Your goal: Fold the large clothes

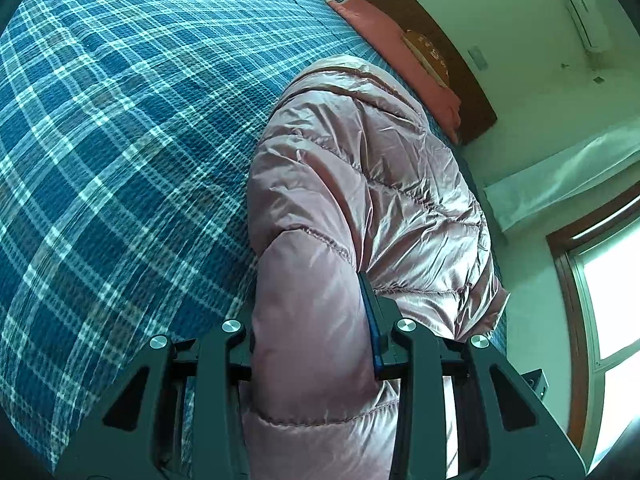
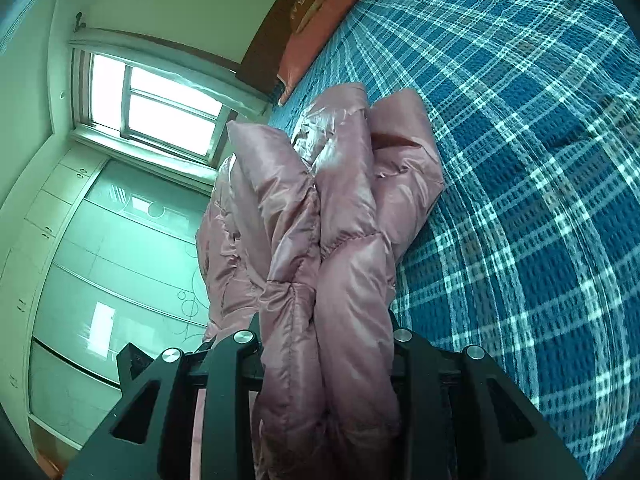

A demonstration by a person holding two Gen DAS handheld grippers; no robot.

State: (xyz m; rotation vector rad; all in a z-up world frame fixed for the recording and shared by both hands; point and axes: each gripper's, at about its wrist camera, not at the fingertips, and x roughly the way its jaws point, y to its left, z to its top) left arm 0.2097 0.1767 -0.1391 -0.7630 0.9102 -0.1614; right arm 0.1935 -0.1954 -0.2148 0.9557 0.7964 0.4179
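Note:
A shiny pink puffer jacket [image 1: 360, 168] lies along the edge of a bed covered with a blue plaid blanket [image 1: 120, 140]. My left gripper [image 1: 310, 312] is shut on a thick quilted fold of the jacket; its right finger with a blue pad [image 1: 370, 316] shows, the left finger is hidden by fabric. In the right wrist view my right gripper [image 2: 326, 340] is shut on a bunched part of the same jacket [image 2: 340, 208], which is lifted and hangs between the fingers. Both fingertips are buried in fabric.
A salmon-pink pillow [image 1: 404, 56] and a brown wooden headboard [image 1: 440, 40] are at the bed's head. A window [image 2: 160, 108] and pale wardrobe doors [image 2: 100, 260] stand beside the bed. The plaid blanket [image 2: 520, 160] spreads to the right.

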